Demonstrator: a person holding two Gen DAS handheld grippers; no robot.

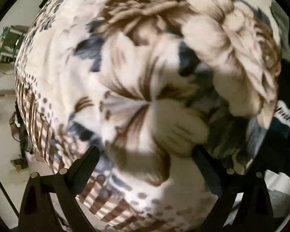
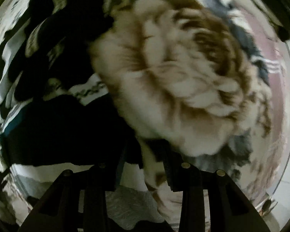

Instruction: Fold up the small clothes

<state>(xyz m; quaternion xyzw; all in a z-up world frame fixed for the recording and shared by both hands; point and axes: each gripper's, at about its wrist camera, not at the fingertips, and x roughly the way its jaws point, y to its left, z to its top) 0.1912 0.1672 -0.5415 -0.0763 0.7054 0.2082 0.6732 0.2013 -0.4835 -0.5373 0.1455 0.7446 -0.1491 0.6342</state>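
A cream cloth with brown and blue-grey flower print (image 1: 137, 89) fills the left wrist view, blurred by motion. My left gripper (image 1: 145, 154) is open, its black fingers (image 1: 87, 166) wide apart with the cloth bulging between them. In the right wrist view the same printed cloth (image 2: 174, 81) hangs bunched. My right gripper (image 2: 145, 166) is nearly closed, with a fold of that cloth pinched between its fingers (image 2: 172, 174).
A pile of dark and white clothes (image 2: 54, 73) lies at the left of the right wrist view, a grey piece (image 2: 129, 205) below it. A pale floor (image 1: 2, 127) and a green rack (image 1: 11, 38) show left.
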